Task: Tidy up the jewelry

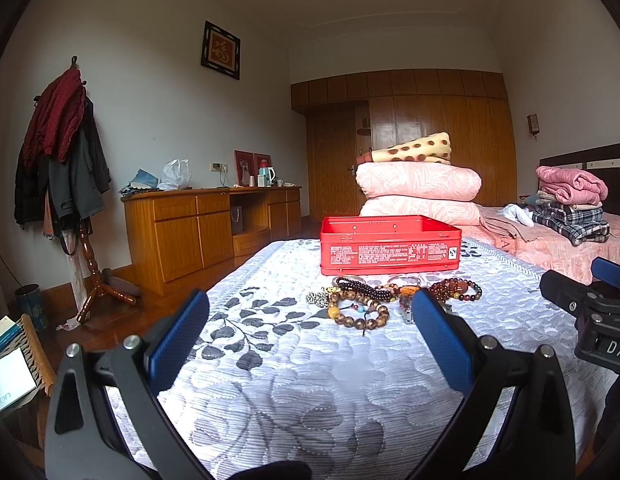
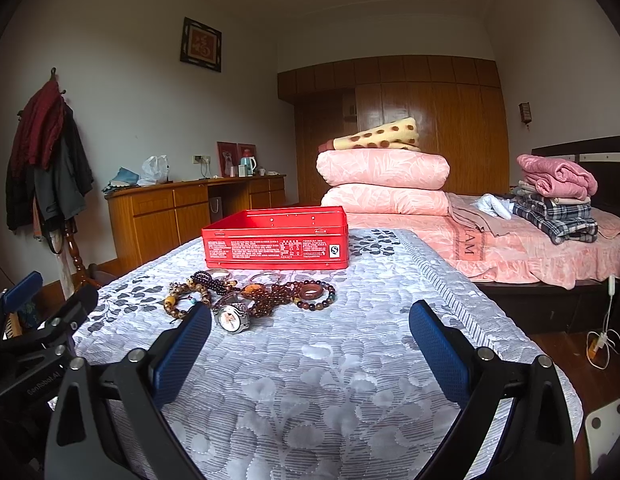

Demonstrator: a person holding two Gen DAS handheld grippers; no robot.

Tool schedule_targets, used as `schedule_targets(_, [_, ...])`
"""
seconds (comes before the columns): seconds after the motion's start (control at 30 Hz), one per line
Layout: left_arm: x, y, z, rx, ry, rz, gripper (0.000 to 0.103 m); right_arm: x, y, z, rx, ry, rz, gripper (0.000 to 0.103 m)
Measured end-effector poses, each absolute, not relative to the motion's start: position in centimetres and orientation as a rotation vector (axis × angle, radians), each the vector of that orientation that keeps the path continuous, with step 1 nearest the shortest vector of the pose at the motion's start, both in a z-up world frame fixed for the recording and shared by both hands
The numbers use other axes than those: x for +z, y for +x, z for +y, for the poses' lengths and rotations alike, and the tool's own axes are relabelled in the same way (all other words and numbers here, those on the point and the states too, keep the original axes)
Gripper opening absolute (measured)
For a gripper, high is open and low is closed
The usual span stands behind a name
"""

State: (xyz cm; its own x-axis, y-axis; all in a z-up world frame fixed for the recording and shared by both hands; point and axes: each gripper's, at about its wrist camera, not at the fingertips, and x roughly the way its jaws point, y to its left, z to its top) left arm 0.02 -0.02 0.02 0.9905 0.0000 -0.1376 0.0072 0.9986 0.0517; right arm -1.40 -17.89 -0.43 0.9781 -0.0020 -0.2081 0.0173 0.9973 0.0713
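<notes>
An open red tin box stands on the grey quilted mat; it also shows in the right wrist view. In front of it lies a heap of jewelry: brown bead bracelets, dark beads, amber beads, a wooden ring, a bangle and a wristwatch. My left gripper is open and empty, short of the heap. My right gripper is open and empty, to the right of the watch.
Folded pink quilts and a spotted blanket are stacked behind the box. A pink bed with folded clothes lies to the right. A wooden cabinet and a coat stand stand at the left wall.
</notes>
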Motion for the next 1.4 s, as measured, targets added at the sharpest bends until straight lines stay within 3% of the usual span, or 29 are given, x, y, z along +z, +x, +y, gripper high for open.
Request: schedule_targets(1.4, [0.33, 0.27, 0.07, -0.003, 0.047, 0.136, 0.098, -0.56, -1.22, -17.91, -0.011, 0.071, 0.212, 0.097])
